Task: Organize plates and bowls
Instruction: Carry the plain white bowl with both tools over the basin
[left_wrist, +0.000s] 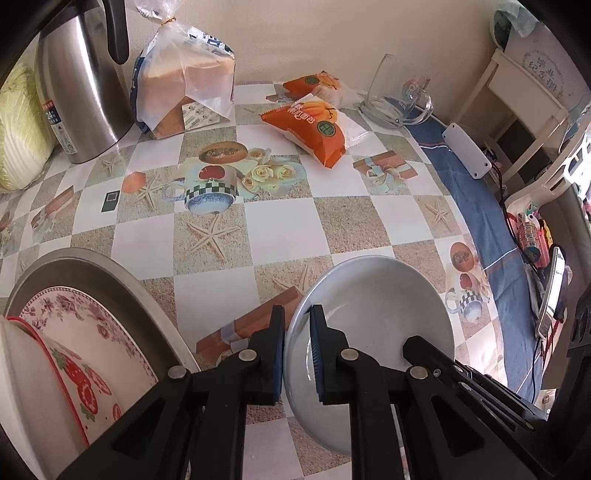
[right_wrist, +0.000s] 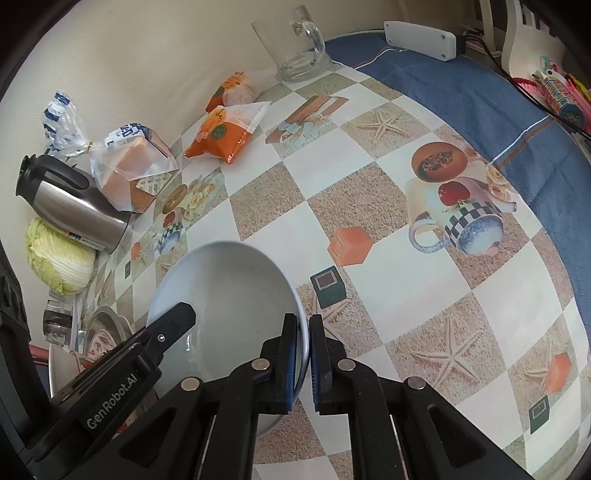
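Note:
A plain white bowl (left_wrist: 373, 317) is held above the patterned tablecloth by both grippers. My left gripper (left_wrist: 297, 325) is shut on its left rim. My right gripper (right_wrist: 303, 332) is shut on its right rim; the bowl also shows in the right wrist view (right_wrist: 229, 295). To the left stands a metal basin (left_wrist: 92, 269) holding a floral plate (left_wrist: 96, 332) and a strawberry-pattern bowl (left_wrist: 74, 373). The basin shows small in the right wrist view (right_wrist: 105, 321).
At the back stand a steel kettle (left_wrist: 81, 92), a bagged bread loaf (left_wrist: 184, 88), orange snack packs (left_wrist: 314, 125) and a glass mug (left_wrist: 399, 92). A cabbage (left_wrist: 18, 129) lies far left. A blue cloth (left_wrist: 480, 206) and a white box (left_wrist: 467, 149) are on the right.

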